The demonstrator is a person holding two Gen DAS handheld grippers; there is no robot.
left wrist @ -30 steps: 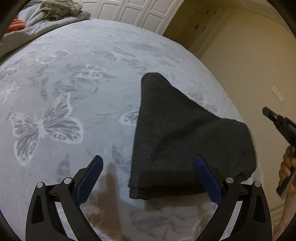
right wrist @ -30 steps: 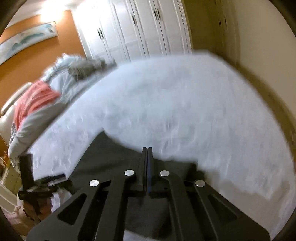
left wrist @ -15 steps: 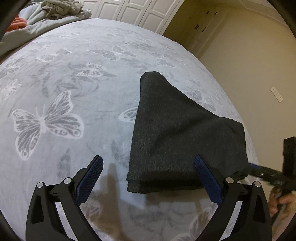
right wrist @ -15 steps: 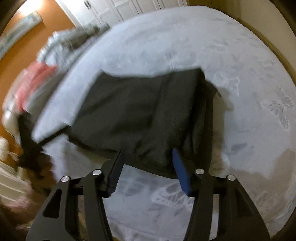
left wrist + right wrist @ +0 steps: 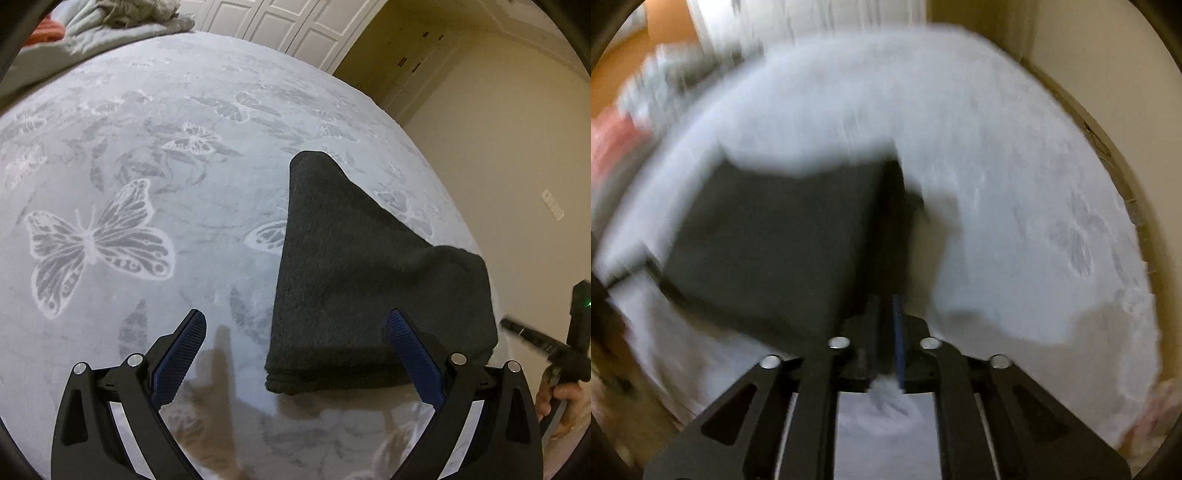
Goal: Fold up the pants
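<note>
The dark charcoal pants [image 5: 369, 280] lie folded into a thick stack on the grey butterfly bedspread [image 5: 147, 184]. My left gripper [image 5: 295, 354] is open, hovering just before the stack's near edge; its right finger [image 5: 413, 354] overlaps the near right part. The right gripper shows at the far right edge [image 5: 532, 343], held in a hand. In the blurred right wrist view, the right gripper [image 5: 888, 332] has its fingers together over the near edge of the pants [image 5: 775, 240]; I cannot tell whether fabric is pinched.
Crumpled grey bedding and clothes [image 5: 122, 18] and something orange-red [image 5: 48, 29] lie at the bed's far left. White closet doors [image 5: 277, 22] stand behind. A beige wall [image 5: 498, 147] runs close along the bed's right edge.
The right gripper was open over the pants half a second ago; now its fingers are together at the stack's edge, moving fast. The left gripper barely moved.
</note>
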